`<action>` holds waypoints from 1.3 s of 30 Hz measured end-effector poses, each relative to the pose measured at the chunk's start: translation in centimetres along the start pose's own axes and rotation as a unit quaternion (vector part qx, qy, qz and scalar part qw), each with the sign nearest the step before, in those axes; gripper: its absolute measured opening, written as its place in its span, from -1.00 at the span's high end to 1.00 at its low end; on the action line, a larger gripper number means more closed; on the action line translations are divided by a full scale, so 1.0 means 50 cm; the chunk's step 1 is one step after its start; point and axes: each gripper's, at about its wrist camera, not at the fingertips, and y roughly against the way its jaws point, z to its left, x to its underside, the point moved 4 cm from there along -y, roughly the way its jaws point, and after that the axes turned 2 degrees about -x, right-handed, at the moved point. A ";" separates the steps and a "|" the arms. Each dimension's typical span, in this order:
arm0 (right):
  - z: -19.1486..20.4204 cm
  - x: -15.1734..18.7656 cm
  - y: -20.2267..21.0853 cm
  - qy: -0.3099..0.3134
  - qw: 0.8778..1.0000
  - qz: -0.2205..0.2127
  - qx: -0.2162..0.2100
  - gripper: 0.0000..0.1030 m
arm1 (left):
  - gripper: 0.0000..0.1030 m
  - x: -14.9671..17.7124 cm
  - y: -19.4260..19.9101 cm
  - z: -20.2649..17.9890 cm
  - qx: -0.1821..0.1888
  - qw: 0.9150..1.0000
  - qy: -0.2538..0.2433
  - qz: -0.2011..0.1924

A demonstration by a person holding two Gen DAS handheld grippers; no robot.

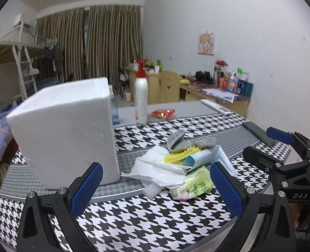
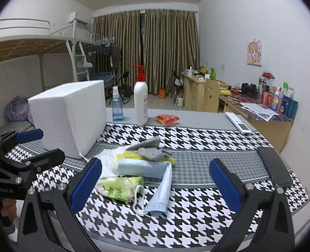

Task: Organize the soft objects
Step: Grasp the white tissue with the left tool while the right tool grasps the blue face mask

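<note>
A heap of soft things lies on the houndstooth cloth: a green tissue pack (image 1: 191, 187) (image 2: 120, 187), a blue face mask (image 2: 161, 191), a light blue pack (image 2: 142, 168) (image 1: 199, 157), a white plastic bag (image 1: 155, 168), a yellow bristly piece (image 1: 181, 154) and grey socks (image 1: 182, 140) (image 2: 153, 152). A white foam box (image 1: 64, 130) (image 2: 70, 113) stands to the left of the heap. My left gripper (image 1: 155, 185) is open, low in front of the heap. My right gripper (image 2: 155, 183) is open too, with the mask between its fingers but untouched.
At the table's back stand a white pump bottle (image 2: 140, 103) (image 1: 141, 99), a small blue spray bottle (image 2: 117, 106), a red snack packet (image 2: 167, 119) and a white remote (image 2: 238, 122). A dark phone (image 2: 273, 166) (image 1: 259, 133) lies at the right. A desk with clutter stands against the right wall.
</note>
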 end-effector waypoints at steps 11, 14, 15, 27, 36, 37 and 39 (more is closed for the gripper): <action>-0.033 0.016 -0.051 -0.021 0.999 0.036 -0.003 -1.00 | -0.82 0.011 -0.084 -0.005 0.002 0.998 0.033 0.059; -0.037 0.020 -0.062 -0.025 0.999 0.047 -0.005 -1.00 | -0.71 0.022 -0.108 -0.009 -0.001 0.996 0.036 0.082; -0.037 0.020 -0.065 -0.026 0.998 0.049 -0.006 -1.00 | -0.68 0.023 -0.114 -0.008 -0.002 0.996 0.037 0.087; -0.044 0.027 -0.094 -0.026 0.998 0.063 -0.011 -1.00 | -0.18 0.054 -0.164 0.024 -0.017 0.984 0.086 0.157; -0.055 0.046 -0.118 -0.036 0.995 0.096 -0.008 -1.00 | 0.16 0.052 -0.187 0.018 -0.003 0.979 0.097 0.178; -0.055 0.048 -0.120 -0.035 0.995 0.098 -0.009 -1.00 | 0.33 0.053 -0.191 0.019 -0.005 0.978 0.098 0.183; -0.055 0.051 -0.127 -0.035 0.994 0.105 -0.009 -0.97 | 0.47 0.056 -0.198 0.023 -0.006 0.976 0.103 0.189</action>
